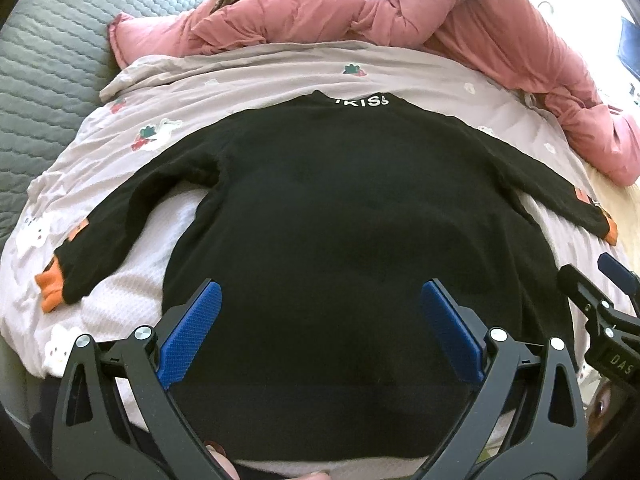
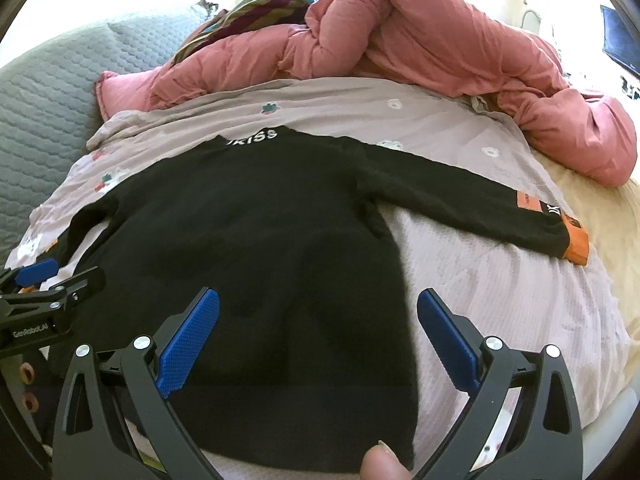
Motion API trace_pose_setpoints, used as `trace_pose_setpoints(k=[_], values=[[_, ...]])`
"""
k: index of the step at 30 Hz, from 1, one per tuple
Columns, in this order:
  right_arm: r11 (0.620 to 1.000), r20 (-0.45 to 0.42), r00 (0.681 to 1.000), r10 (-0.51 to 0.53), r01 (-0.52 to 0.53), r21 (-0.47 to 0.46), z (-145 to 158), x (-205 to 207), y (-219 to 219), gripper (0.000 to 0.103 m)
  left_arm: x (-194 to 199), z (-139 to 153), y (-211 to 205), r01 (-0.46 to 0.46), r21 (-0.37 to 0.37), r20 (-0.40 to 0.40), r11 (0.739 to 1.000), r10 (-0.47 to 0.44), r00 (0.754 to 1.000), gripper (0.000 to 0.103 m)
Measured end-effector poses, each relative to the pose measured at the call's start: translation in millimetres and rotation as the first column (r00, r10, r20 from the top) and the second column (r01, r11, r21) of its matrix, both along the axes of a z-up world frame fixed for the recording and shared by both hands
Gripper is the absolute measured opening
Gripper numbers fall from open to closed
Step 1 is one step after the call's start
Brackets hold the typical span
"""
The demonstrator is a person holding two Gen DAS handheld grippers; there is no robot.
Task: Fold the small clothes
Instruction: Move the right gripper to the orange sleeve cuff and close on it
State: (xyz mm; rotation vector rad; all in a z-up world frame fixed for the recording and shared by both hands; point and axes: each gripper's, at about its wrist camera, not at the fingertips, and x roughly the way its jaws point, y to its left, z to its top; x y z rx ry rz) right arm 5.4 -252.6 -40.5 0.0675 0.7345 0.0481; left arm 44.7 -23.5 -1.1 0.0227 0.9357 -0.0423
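Observation:
A small black long-sleeved top [image 1: 320, 200] with white lettering at the collar and orange cuffs lies flat on a pale pink sheet [image 1: 248, 80], sleeves spread out to both sides. It also shows in the right wrist view [image 2: 248, 232]. My left gripper [image 1: 320, 292] is open and empty above the lower middle of the top. My right gripper [image 2: 318, 300] is open and empty above the top's lower right part. The right gripper shows at the right edge of the left wrist view [image 1: 592, 292]. The left gripper shows at the left edge of the right wrist view [image 2: 44, 280].
A bunched pink quilt [image 1: 460, 12] lies along the far side of the bed, also in the right wrist view [image 2: 420, 40]. A grey quilted cover [image 1: 48, 52] lies at the left. A striped cloth [image 2: 256, 4] sits behind the quilt. A cream blanket [image 2: 600, 216] lies at the right.

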Motion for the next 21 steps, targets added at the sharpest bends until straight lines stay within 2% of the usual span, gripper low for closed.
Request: trace_pose_setpoints(k=[11, 21], values=[[0.994, 0.005, 0.994, -0.109, 0.109, 0.011, -1.6, 39.2, -48.6, 0.099, 47.1, 4.2, -17.6, -0.001, 0.015, 0.002, 1.000, 0.001, 1.000, 0.094], [0.960, -0.017, 0.960, -0.281, 0.281, 0.012, -12.5, 74.2, -120.9, 0.099, 90.8, 0.0, -22.7, -0.030, -0.018, -0.021, 0.999, 0.029, 0.999, 0.094]])
